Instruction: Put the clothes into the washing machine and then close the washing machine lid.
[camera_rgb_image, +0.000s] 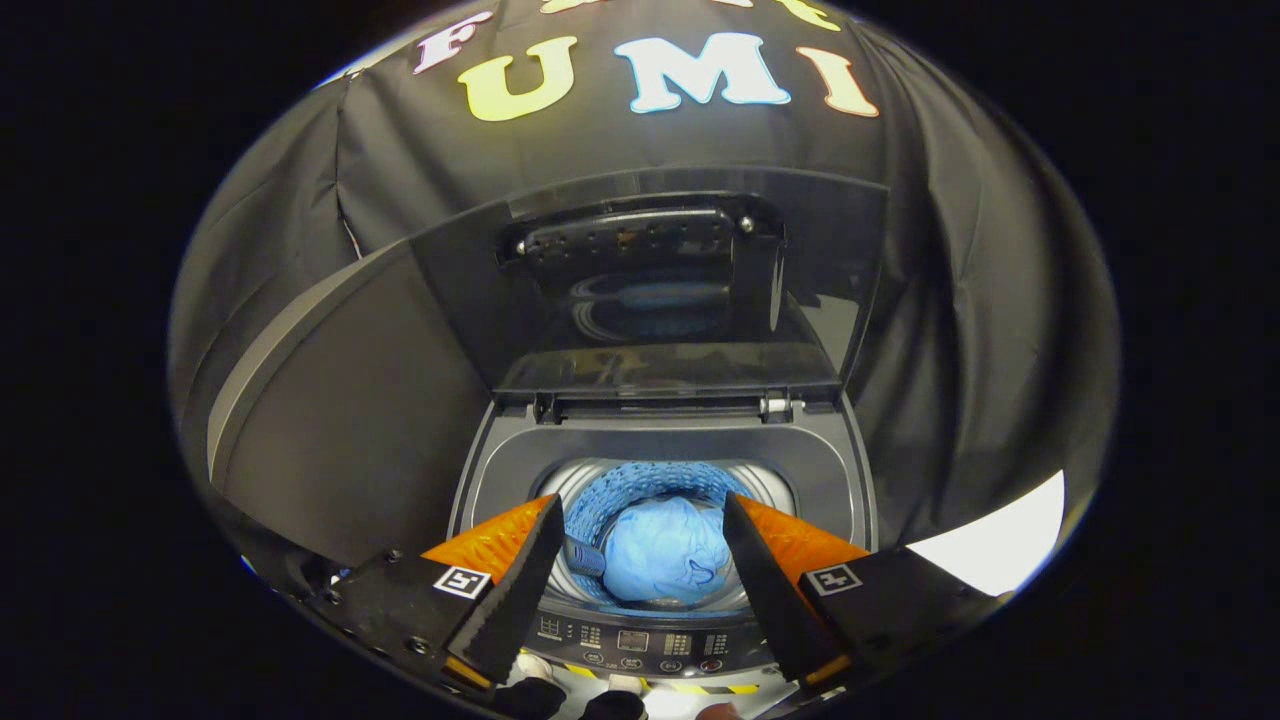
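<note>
gripper (640, 520) fingers spread apart, holding nothing, low centre of frame. blue clothes (665, 560) sit in the washing machine (665, 450) drum, seen between the fingers. lid (650, 280) upright, open, mid-frame.

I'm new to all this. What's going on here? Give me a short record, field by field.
Machine: top-loading washing machine
Lid: lid raised, standing open behind the drum
Clothes: blue garment lying inside the drum
Gripper: gripper open, holding nothing, fingers apart above the drum opening
Controls: control panel along the near edge
Step left: closing the lid
</note>
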